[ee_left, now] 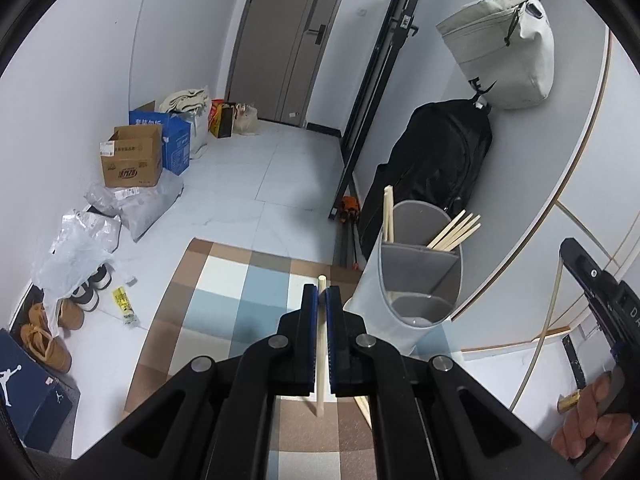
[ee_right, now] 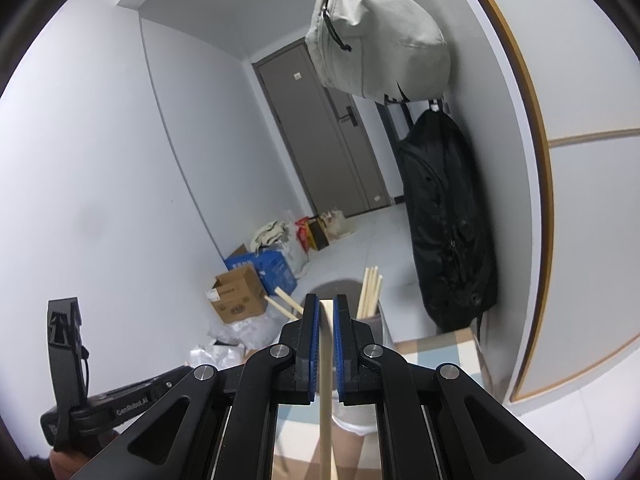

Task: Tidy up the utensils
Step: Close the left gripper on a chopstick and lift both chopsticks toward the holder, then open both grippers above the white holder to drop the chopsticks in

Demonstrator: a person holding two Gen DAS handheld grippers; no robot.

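A grey divided utensil holder (ee_left: 416, 276) stands on the checkered tablecloth (ee_left: 224, 292), with wooden chopsticks (ee_left: 456, 230) in its far compartments. My left gripper (ee_left: 322, 294) is shut on a single wooden chopstick (ee_left: 321, 360), held left of the holder. My right gripper (ee_right: 326, 300) is shut on another wooden chopstick (ee_right: 326, 380), just in front of the holder (ee_right: 378, 320), where chopsticks (ee_right: 370, 292) stick up. The right gripper's body shows at the right edge of the left wrist view (ee_left: 600, 292). The left gripper's body shows at the lower left of the right wrist view.
A black bag (ee_left: 436, 160) and a grey bag (ee_left: 504, 44) hang on the wall behind the holder. Cardboard boxes (ee_left: 132, 156), plastic bags and shoes (ee_left: 48, 332) lie on the floor to the left. A grey door (ee_left: 288, 40) is at the back.
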